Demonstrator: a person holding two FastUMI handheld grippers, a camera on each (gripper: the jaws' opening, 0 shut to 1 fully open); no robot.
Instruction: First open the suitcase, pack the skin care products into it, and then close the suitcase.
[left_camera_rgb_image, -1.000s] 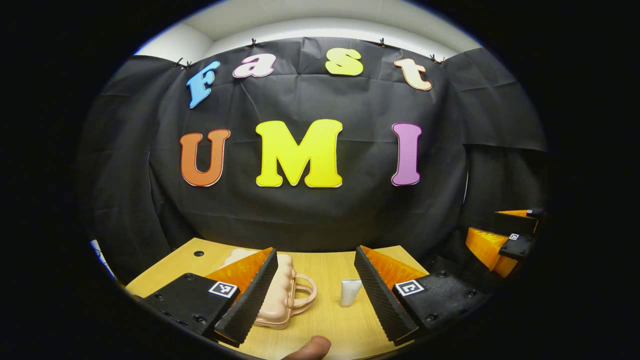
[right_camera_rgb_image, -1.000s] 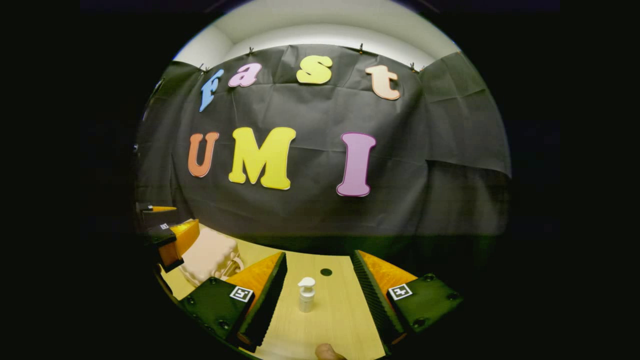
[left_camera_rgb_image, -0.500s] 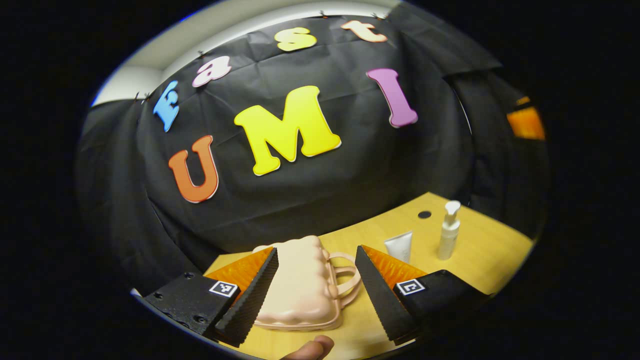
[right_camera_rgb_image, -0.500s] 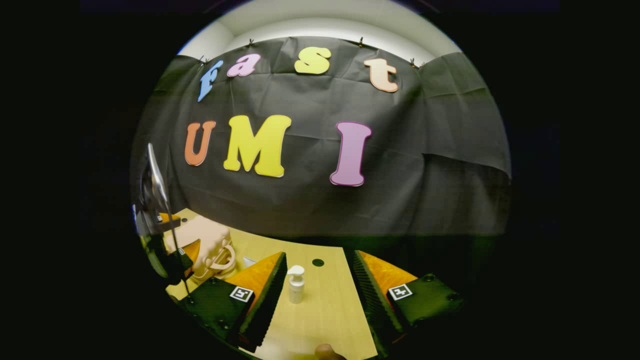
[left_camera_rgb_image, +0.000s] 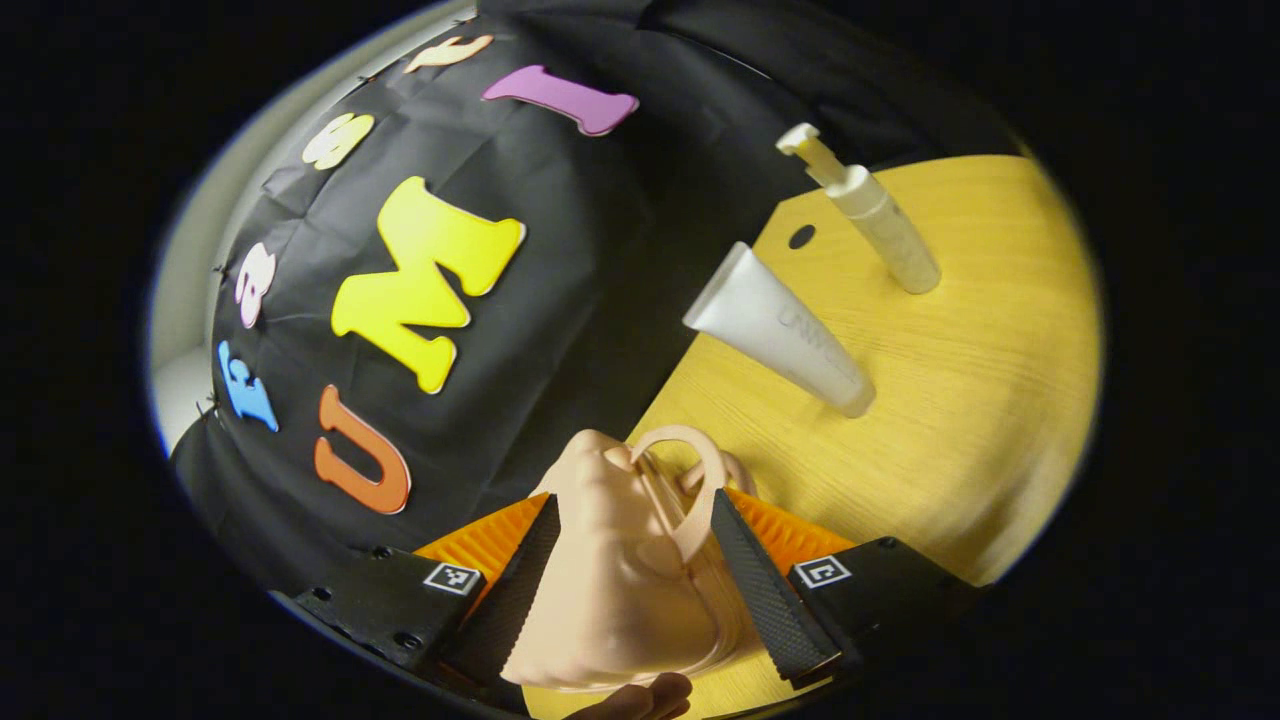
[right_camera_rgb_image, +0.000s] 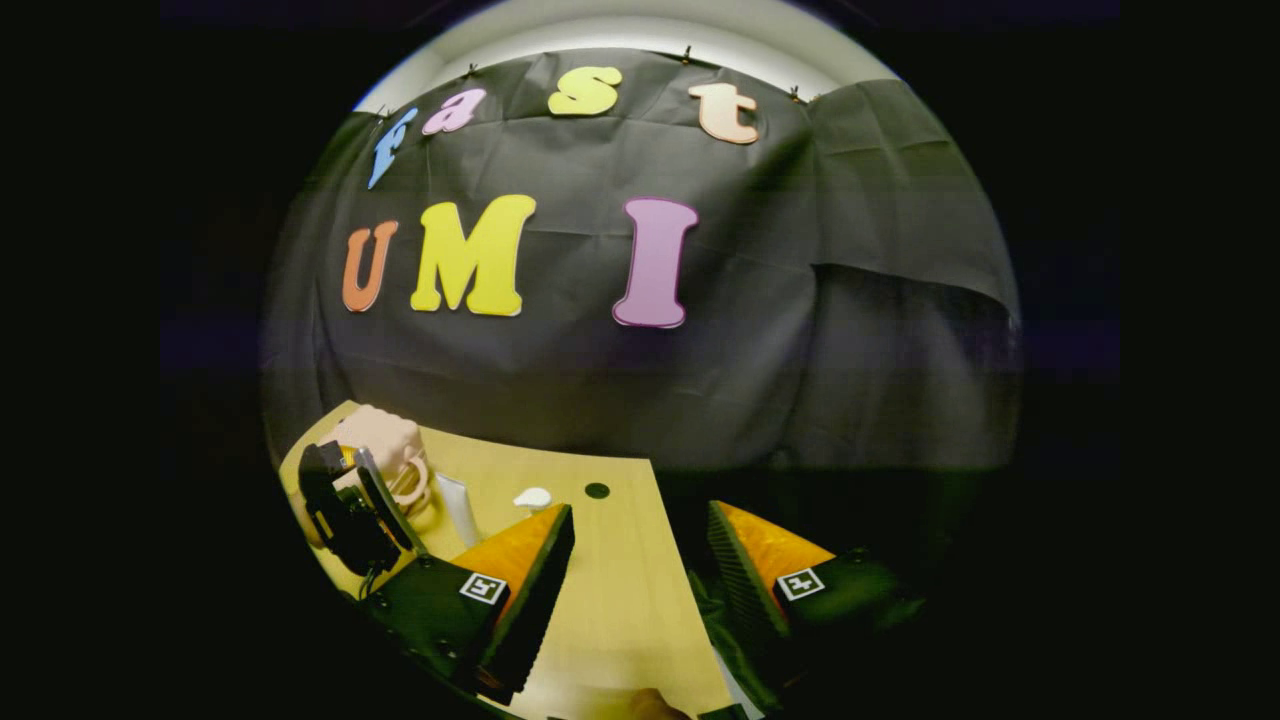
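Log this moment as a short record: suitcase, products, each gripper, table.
suitcase: pink suitcase closed, handle facing the products
left gripper: left gripper open, fingers either side of the suitcase; contact unclear
right gripper: right gripper open, holding nothing
products: white tube and pump bottle standing on the table, unpacked
table: wooden table

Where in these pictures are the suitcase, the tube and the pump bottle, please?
suitcase (left_camera_rgb_image: 610, 590): left gripper view, its ribbed shell between the fingers.
tube (left_camera_rgb_image: 780, 330): left gripper view, middle of its body.
pump bottle (left_camera_rgb_image: 885, 230): left gripper view, its body below the pump.
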